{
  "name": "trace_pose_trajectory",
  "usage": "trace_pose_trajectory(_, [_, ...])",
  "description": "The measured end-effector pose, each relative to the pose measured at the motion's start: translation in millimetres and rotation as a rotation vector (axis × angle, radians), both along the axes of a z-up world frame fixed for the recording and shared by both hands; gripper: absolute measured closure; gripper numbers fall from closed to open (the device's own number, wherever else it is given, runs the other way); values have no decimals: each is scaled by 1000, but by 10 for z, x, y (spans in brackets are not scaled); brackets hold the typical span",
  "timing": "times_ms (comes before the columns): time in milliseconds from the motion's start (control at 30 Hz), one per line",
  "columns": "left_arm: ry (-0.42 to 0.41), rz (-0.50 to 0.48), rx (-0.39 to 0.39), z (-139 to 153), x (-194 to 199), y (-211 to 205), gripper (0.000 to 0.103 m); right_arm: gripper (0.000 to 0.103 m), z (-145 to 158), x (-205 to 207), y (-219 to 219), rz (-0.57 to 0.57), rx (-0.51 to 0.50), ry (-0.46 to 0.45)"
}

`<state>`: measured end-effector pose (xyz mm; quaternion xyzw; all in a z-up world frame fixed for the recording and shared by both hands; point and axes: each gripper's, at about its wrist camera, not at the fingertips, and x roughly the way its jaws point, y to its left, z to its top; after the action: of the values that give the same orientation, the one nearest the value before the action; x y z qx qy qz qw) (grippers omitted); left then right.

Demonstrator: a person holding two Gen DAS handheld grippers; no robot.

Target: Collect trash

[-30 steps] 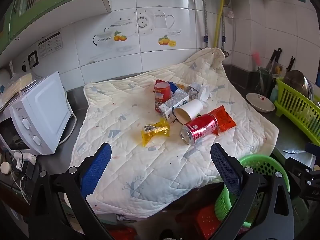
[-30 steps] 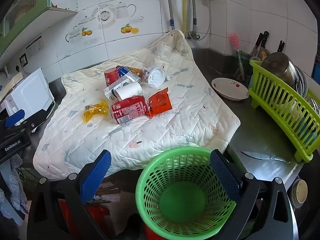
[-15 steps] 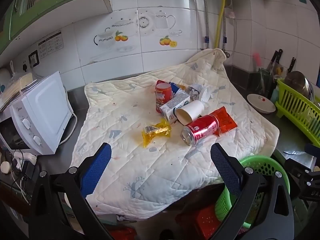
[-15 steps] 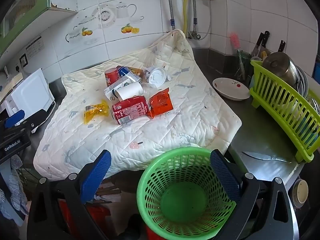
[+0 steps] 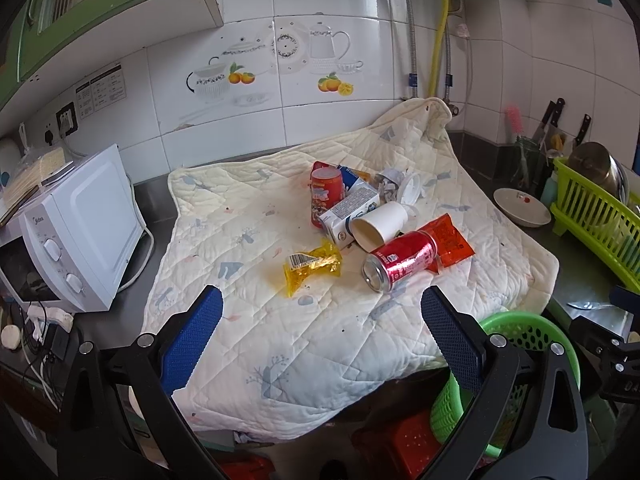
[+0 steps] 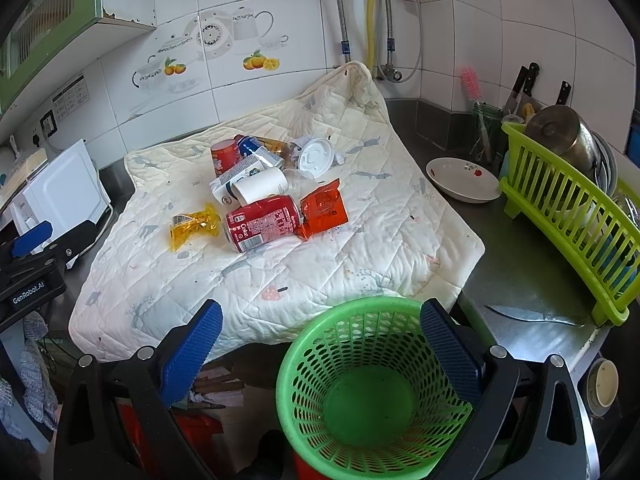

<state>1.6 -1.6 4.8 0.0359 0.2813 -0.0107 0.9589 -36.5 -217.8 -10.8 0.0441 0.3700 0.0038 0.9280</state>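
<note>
At the bottom of the frame, the left hand-held gripper (image 5: 320, 336) is held wide apart and empty above the quilted mat (image 5: 248, 320); the right hand-held gripper (image 6: 320, 340) is likewise spread wide over the green basket (image 6: 312, 344). Mid-frame, a yellow wrapper (image 5: 313, 266) lies crosswise. Beside it, a red cola can (image 5: 400, 266) lies on its side, its opening pointing lower left. Farther up, a paper cup (image 5: 379, 226), a carton (image 5: 350, 213) and an upright red can (image 5: 326, 196) are clustered.

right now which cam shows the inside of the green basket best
The right wrist view: it looks straight down into the green basket, showing its bare bottom. The left wrist view catches only part of its rim and side behind the gripper finger.
</note>
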Motion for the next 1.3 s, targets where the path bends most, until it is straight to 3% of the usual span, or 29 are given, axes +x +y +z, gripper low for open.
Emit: trace_pose_trajectory(1300, [23,23,-15,-100,198,188,5,7,-109,209,109,42,15,15])
